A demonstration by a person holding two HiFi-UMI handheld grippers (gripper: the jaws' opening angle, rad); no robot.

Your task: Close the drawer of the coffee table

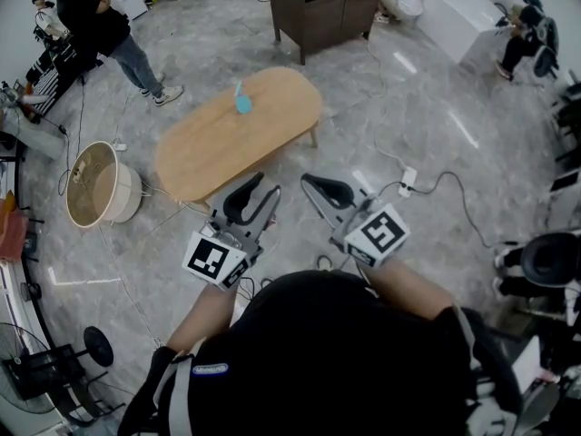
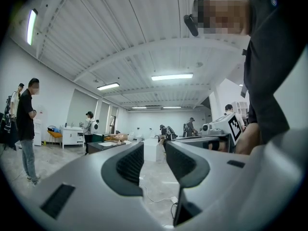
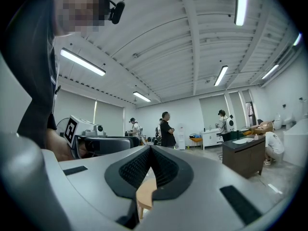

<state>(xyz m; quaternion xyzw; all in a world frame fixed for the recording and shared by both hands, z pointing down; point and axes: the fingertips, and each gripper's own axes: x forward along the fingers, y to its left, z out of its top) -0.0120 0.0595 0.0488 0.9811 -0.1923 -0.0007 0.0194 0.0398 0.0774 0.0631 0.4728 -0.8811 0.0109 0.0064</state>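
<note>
The oval wooden coffee table (image 1: 241, 130) stands on the grey marbled floor (image 1: 408, 107), straight ahead of the person holding the tongs. I cannot make out its drawer from any angle here. Beyond the coffee table's far end sits a dark cabinet (image 1: 327, 7). Off its far left side a person in black (image 1: 95, 21) stands, well apart. A round tan tub (image 1: 100, 184) rests on the floor just beside the table's near left end. Both tongs are held level, short of the near end of the table. The left gripper (image 1: 260, 192) has its jaws apart with nothing between them, and the right gripper (image 1: 313, 184) is pinched closed on nothing. A small blue thing (image 1: 243, 103) stands on the tabletop.
</note>
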